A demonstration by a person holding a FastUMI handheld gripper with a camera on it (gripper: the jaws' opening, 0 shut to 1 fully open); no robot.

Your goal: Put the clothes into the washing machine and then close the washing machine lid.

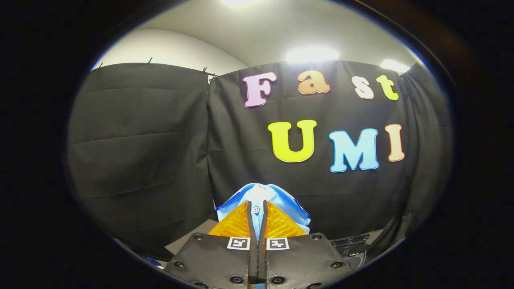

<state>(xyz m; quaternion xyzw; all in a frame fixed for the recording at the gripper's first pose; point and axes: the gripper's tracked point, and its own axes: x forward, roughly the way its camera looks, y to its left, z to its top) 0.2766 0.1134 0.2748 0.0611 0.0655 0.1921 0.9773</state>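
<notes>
Clothes first: you have a light blue garment [263, 200] pinched in the claw [257, 218], low in the centre of the frame, with its fabric bunched up above and around the fingertips. A small button on a pale strip of cloth sits right in the narrow slit between the two fingers, so both fingers press on the cloth and the claw is closed down to a thin gap around it. You seem to be carrying the garment lifted clear, since it stands up against the dark booth wall behind it instead of lying on anything. Holding it by the buttoned edge gives you a firm fold to grip, though the rest of the cloth probably hangs below the fingers, where you cannot see it.

Just beyond the garment, at lower left, a flat grey corner [192, 239] pokes out; it may be part of a bench or board, but you cannot tell. At lower right there is a dark moulded part [353, 243], possibly the washing machine, though it is too cut off to say.

As for writing, each finger carries a small square black-and-white marker near its base, a coded pattern and not readable text. No brand or label can be read on the garment.
</notes>
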